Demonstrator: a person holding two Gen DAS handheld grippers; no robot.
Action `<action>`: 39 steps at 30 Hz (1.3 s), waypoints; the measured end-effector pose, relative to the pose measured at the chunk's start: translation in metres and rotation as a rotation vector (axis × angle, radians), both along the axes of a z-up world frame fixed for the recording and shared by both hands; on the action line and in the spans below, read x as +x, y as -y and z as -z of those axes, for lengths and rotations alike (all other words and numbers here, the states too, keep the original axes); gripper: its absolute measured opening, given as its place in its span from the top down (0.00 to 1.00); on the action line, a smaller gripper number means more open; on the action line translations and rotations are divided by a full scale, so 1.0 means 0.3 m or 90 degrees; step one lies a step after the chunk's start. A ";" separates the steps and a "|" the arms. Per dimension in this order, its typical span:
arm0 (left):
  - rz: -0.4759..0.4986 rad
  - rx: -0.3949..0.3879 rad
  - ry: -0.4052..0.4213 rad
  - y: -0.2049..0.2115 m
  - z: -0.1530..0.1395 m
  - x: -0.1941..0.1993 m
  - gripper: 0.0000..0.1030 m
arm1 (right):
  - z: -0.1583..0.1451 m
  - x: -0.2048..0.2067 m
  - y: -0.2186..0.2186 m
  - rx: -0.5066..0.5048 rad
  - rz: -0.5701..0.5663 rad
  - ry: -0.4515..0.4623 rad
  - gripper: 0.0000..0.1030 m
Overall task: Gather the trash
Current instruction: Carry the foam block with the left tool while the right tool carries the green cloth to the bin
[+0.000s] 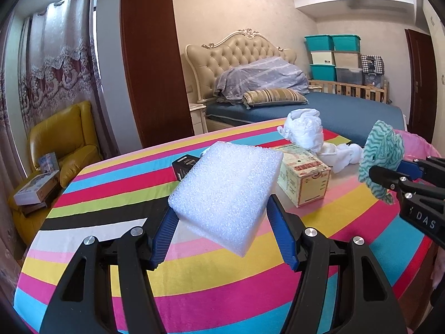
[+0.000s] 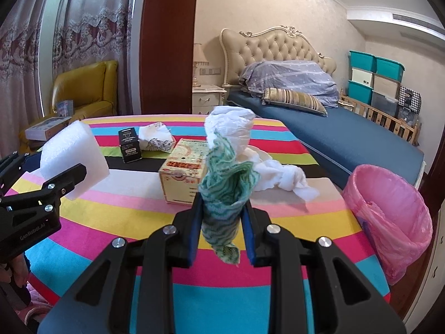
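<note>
Left gripper (image 1: 222,211) around foam block (image 1: 225,192), right gripper (image 2: 221,194) around green cloth (image 2: 225,189)

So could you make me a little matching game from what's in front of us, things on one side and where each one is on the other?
Things:
1. white foam block
2. green patterned cloth
3. black box
4. pink bin bag

Places:
A. standing on the striped tablecloth, behind the yellowish carton
B. clamped in the left gripper
C. beside the table's right edge, mouth open
D. clamped in the right gripper

Pairs: 1-B, 2-D, 3-A, 4-C
</note>
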State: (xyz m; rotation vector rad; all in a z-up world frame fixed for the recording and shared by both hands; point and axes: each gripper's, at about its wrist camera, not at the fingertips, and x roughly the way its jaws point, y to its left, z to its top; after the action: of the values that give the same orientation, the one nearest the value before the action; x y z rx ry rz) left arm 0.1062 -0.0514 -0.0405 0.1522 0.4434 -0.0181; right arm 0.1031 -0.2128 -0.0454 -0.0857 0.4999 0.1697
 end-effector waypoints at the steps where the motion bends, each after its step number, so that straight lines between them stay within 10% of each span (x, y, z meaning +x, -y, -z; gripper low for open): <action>1: 0.001 0.002 0.001 -0.001 0.001 -0.004 0.41 | -0.001 -0.004 0.011 0.002 0.004 0.001 0.75; 22: 0.091 0.017 -0.025 0.164 -0.009 -0.001 0.40 | -0.009 -0.102 0.207 -0.011 0.073 0.049 0.75; 39: 0.268 -0.010 -0.073 0.578 -0.069 0.096 0.40 | -0.014 -0.132 0.552 -0.015 0.211 0.069 0.74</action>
State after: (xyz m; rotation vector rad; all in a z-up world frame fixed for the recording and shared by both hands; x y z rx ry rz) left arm 0.1351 -0.2248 -0.0198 0.2280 0.5187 -0.4450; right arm 0.0637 -0.3785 -0.0412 -0.0335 0.4021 -0.1644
